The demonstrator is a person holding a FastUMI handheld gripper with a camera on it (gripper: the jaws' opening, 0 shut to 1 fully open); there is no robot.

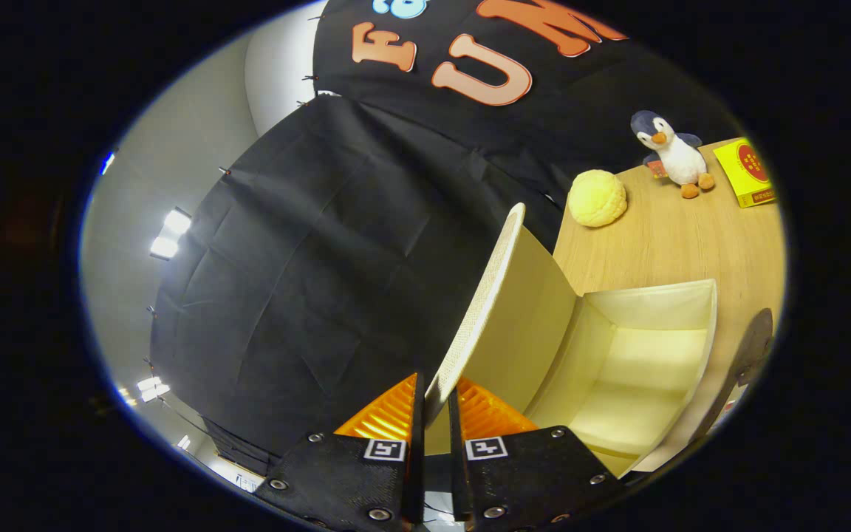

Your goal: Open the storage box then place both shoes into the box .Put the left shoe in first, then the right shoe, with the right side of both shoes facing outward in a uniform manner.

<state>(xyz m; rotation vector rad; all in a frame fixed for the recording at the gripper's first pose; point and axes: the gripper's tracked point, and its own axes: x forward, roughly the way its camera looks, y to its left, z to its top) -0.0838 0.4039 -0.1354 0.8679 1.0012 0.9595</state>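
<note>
Cream fabric lid pinched at edge between both fingers of claw, swung up to expose storage box interior on wooden tabletop; box empty, likely opening step. Dark shoe-like shape beside box.

1 storage box, 1 plush penguin, 1 yellow ball

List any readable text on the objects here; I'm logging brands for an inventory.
Yellow box: print too blurred to read.
Tag beside plush penguin: too small to read.
Gripper, shut on the storage box lid: square markers, pattern, no words.
</note>
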